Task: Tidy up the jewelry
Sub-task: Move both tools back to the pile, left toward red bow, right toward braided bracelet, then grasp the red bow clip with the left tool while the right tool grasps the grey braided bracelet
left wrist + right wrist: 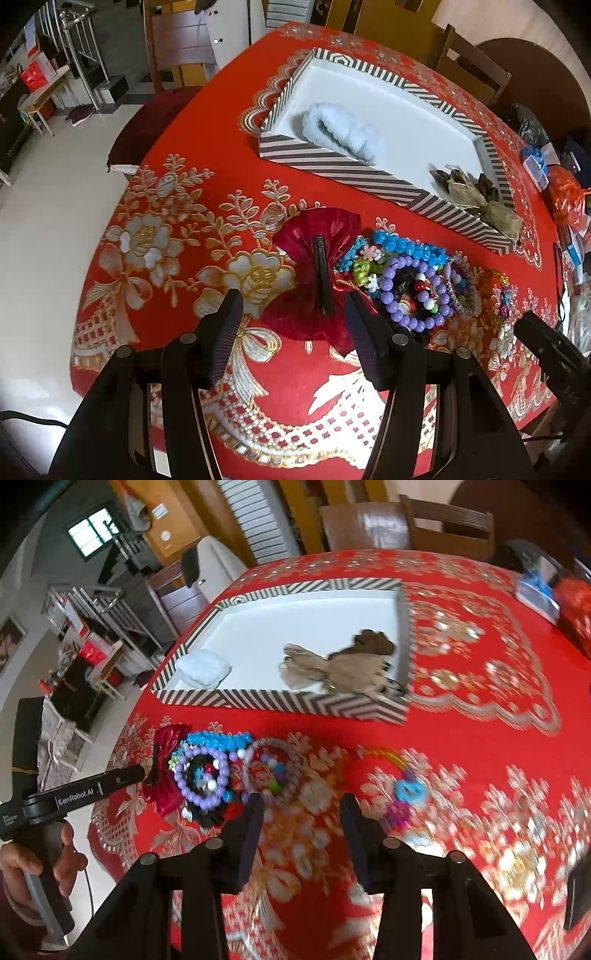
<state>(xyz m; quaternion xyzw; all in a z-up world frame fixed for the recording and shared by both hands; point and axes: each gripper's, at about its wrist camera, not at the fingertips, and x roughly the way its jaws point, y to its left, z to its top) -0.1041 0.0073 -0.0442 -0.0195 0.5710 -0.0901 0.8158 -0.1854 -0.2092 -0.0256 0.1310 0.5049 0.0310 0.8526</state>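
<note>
A red bow hair clip [314, 273] lies on the red tablecloth, just ahead of my open, empty left gripper [293, 308]. To its right is a pile of bracelets: purple beads [410, 291], blue beads [406, 249], woven bands. A striped tray [332, 162] behind holds a pale blue fluffy item [340, 133] and a brown bow [476, 192]. In the right wrist view my open, empty right gripper [301, 806] hovers near a grey ring bracelet [275, 766], with the purple bracelet [201, 779], the red bow [164, 768] and a blue-and-yellow charm bracelet [400, 786] around it. The left gripper [133, 773] shows at left.
The table's left edge drops to a white floor [48, 221]. Chairs [406, 524] stand behind the table. Blue and orange bags [554, 177] lie at the far right. The tray [288, 701] sits at the table's middle.
</note>
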